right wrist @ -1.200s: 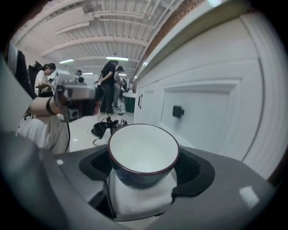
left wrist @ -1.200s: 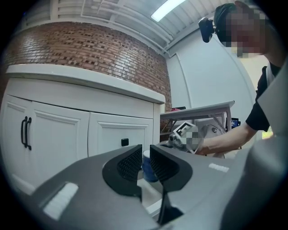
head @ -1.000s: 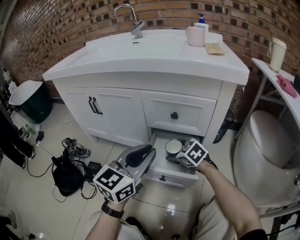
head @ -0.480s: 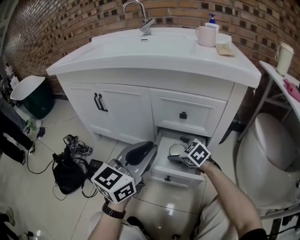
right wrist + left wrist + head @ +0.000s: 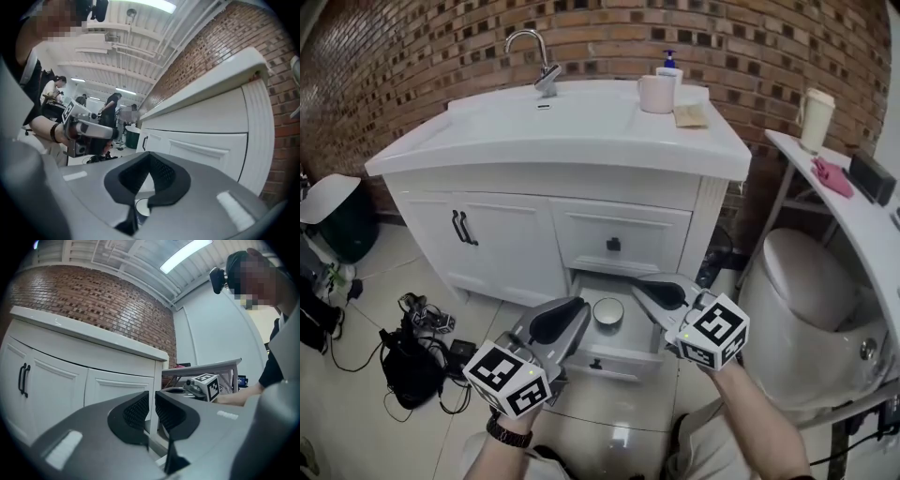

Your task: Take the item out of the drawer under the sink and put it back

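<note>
Head view: bowl (image 5: 607, 312) sits inside open drawer (image 5: 598, 357). Right claw (image 5: 654, 290) above drawer, just snapped closed, empty. Left claw (image 5: 566, 317) beside drawer, slit apart, empty. Push drawer front squarely, avoid rattling bowl.

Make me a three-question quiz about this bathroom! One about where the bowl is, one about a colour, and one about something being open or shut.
1. Where is the bowl?
A. On the counter
B. In the pulled-out drawer
C. On the floor

2. What colour is the cabinet?
A. White
B. Green
C. Black

3. How are the right gripper's jaws?
A. Wide apart
B. Shut on the bowl
C. Shut with nothing in them

Answers:
1 B: the bowl sits inside the open drawer.
2 A: its doors and fronts are white.
3 C: the jaws have just closed, and the right gripper view shows the pads meeting with nothing between.
</note>
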A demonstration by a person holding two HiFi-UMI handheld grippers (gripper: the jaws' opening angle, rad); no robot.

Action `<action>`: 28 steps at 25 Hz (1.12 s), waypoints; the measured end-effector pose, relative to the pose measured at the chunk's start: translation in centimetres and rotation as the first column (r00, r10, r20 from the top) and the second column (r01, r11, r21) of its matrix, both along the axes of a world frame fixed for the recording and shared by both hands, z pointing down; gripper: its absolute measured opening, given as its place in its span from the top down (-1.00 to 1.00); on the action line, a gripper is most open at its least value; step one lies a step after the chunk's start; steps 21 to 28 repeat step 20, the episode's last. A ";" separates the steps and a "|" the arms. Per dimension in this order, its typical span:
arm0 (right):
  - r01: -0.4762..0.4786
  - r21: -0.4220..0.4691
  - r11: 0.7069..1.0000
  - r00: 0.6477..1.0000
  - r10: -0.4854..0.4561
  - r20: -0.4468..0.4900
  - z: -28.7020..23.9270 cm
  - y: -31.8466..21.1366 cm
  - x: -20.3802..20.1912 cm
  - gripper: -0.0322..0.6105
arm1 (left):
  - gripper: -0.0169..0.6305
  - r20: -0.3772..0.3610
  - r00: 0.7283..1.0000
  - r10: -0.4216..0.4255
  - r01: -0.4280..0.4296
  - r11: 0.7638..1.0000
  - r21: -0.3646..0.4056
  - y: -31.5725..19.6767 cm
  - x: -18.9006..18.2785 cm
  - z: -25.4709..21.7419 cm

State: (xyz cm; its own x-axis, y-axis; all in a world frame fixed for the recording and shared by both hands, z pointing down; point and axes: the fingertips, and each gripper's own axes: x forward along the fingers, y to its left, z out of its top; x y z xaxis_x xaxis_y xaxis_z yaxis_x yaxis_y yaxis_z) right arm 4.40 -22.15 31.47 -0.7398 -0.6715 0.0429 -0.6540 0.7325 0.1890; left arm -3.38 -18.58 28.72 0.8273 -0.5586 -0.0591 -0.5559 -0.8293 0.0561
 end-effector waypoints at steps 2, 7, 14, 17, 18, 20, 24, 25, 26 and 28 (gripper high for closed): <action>-0.011 0.002 1.000 1.000 0.011 -0.016 -0.6 1.7 0.6 0.90 | 0.81 0.007 1.000 -0.002 0.002 1.000 0.009 0.8 0.8 -0.3; -0.006 -0.089 0.996 0.996 0.014 0.083 -1.9 4.6 2.7 0.90 | 0.92 0.037 0.999 -0.016 0.014 0.999 0.046 2.8 1.7 -0.8; -0.225 -0.066 0.972 0.959 0.233 0.162 -2.2 5.7 11.1 0.90 | 0.91 0.070 0.997 -0.010 0.009 1.000 0.009 1.9 2.9 2.1; -0.261 -0.053 0.964 0.940 0.266 0.212 -2.8 5.1 13.4 0.90 | 0.91 0.092 0.996 -0.020 0.020 1.000 -0.006 1.0 3.4 3.4; -0.265 -0.046 0.963 0.937 0.269 0.222 -3.1 4.8 13.8 0.90 | 0.91 0.098 0.995 -0.022 0.023 1.000 -0.009 0.7 3.5 3.6; -0.272 -0.033 0.962 0.934 0.272 0.234 -3.6 4.1 14.6 0.90 | 0.91 0.111 0.993 -0.026 0.028 1.000 -0.011 0.3 3.8 4.1; -0.272 -0.033 0.962 0.934 0.272 0.234 -3.6 4.1 14.6 0.90 | 0.91 0.111 0.993 -0.026 0.028 1.000 -0.011 0.3 3.8 4.1; -0.272 -0.033 0.962 0.934 0.272 0.234 -3.6 4.1 14.6 0.90 | 0.91 0.111 0.993 -0.026 0.028 1.000 -0.011 0.3 3.8 4.1; -0.272 -0.033 0.962 0.934 0.272 0.234 -3.6 4.1 14.6 0.90 | 0.91 0.111 0.993 -0.026 0.028 1.000 -0.011 0.3 3.8 4.1; -0.272 -0.033 0.962 0.934 0.272 0.234 -3.6 4.1 14.6 0.90 | 0.91 0.111 0.993 -0.026 0.028 1.000 -0.011 0.3 3.8 4.1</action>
